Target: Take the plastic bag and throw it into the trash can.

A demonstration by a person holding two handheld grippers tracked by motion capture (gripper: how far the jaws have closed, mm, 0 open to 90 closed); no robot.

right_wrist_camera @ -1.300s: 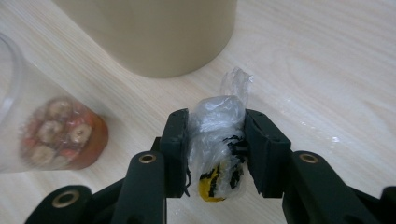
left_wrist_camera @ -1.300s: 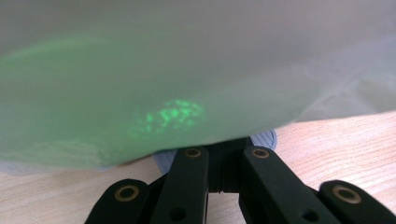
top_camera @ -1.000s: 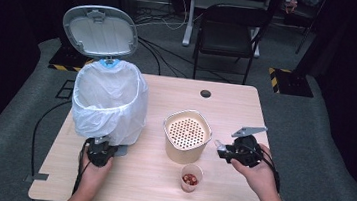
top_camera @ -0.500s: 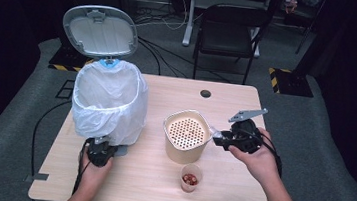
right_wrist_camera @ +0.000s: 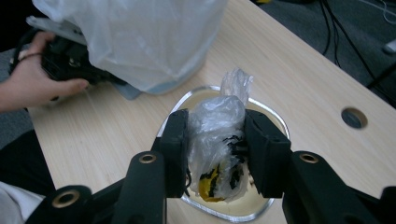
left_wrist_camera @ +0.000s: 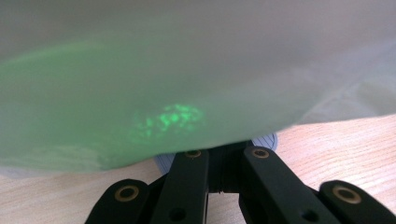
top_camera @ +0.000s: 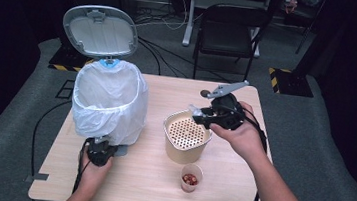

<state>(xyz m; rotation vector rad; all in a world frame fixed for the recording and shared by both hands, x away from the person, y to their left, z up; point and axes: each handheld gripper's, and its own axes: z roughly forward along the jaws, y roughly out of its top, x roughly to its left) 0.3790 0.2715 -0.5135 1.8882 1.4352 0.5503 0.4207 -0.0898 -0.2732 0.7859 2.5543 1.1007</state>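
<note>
right tongs clamp a small bag of scraps just above the strainer tub. lined bin lies left of the tub, mouth up. left tongs, closed, press the bin's pedal.

No legible txt, labels, brands or nos. on anything in view.

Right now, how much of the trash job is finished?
Done: the bin lid stands open, and the left tool is shut at the bin's base. In hand: the right tool grips a small trash bag above the beige basket. Left: dropping it into the white-lined bin.
</note>
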